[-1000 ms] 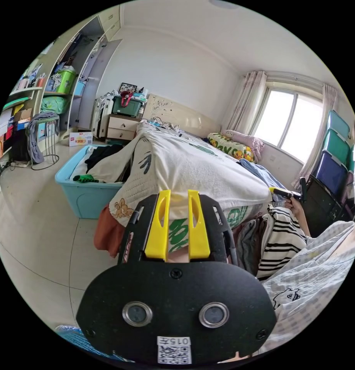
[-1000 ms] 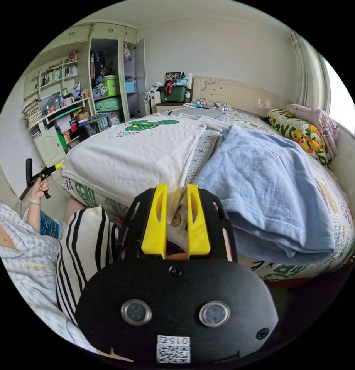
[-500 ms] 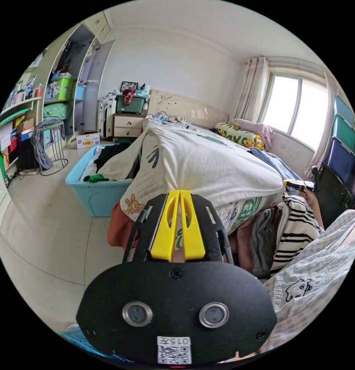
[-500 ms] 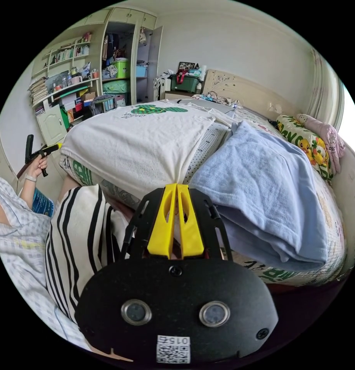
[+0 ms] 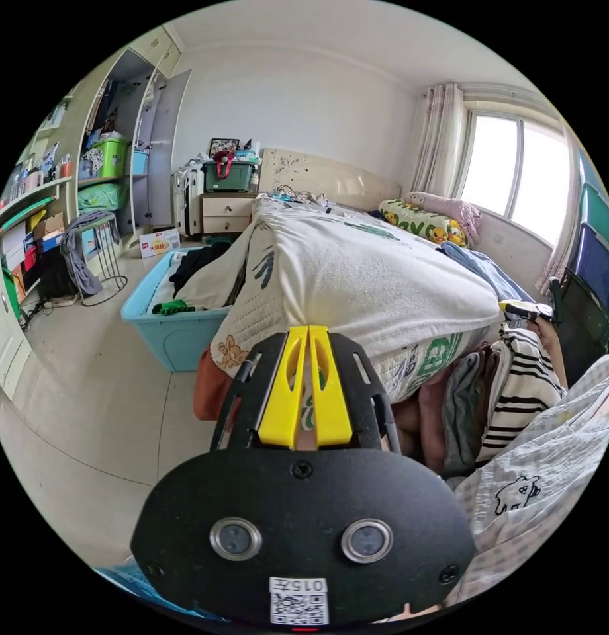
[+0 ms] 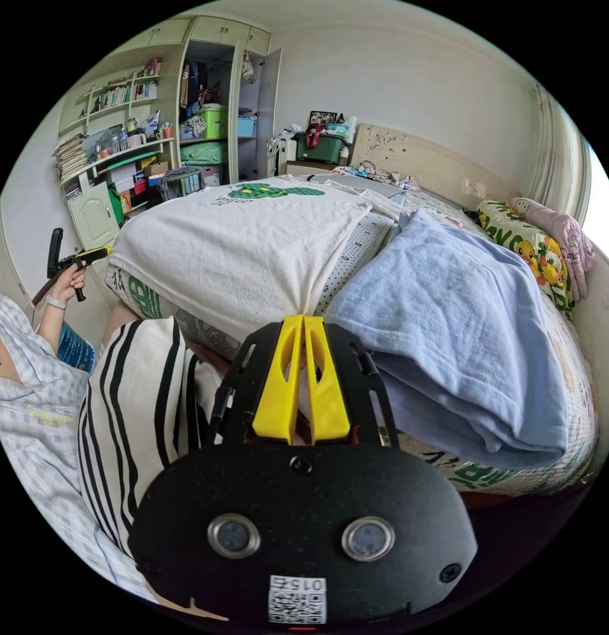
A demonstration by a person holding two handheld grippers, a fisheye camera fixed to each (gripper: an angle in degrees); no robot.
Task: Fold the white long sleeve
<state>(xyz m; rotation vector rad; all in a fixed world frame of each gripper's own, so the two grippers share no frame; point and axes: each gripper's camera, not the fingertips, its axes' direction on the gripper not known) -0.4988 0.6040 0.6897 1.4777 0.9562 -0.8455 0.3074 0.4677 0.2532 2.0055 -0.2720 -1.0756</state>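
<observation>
The white long sleeve (image 5: 357, 278) with a green print lies flat across the bed, its hem at the near edge. In the left gripper view my left gripper (image 5: 308, 329) is shut, its yellow jaws pinching one hem corner. In the right gripper view the same garment (image 6: 238, 245) spreads to the left, and my right gripper (image 6: 303, 319) is shut on the other hem corner, where the cloth bunches. A hand holds the right gripper (image 5: 521, 308) at the far right of the left gripper view. The left gripper (image 6: 76, 258) appears at the left edge of the right gripper view.
A folded light blue garment (image 6: 463, 311) lies on the bed beside the white one. A striped garment (image 6: 132, 410) hangs at the bed's foot near the person's checked clothing (image 5: 536, 463). A blue bin (image 5: 165, 331) of clothes stands on the floor. Pillows (image 6: 526, 235) sit near the headboard.
Both grippers went from open, with the hem between their jaws, to shut on it. Both cameras shifted slightly, and the garment stayed flat on the bed.
</observation>
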